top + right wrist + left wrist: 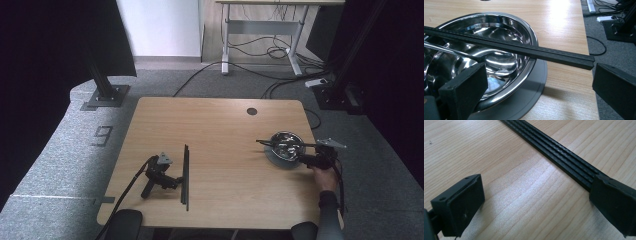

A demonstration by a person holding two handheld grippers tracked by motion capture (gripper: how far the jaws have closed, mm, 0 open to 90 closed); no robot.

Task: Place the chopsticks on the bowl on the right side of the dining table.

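Observation:
Several long black sticks [185, 175] lie side by side on the wooden table [220, 125], left of centre. My left gripper [178, 180] lies on the table beside them, open; in its own view the sticks [564, 155] run up from the right jaw, and the left gripper [534, 187] holds nothing. At the right a steel bowl [285, 142] sits on a grey plate [280, 161]. One black stick [524, 48] rests across the bowl [506, 32], over a metal spoon [451, 51]. My right gripper [539, 75], held by a hand, is open just short of the stick's near end.
A round cable hole [251, 111] sits near the table's far edge. The right table edge runs close beside the grey plate [534, 87], with carpet and cables beyond. A black frame post [102, 82] stands on the floor at far left.

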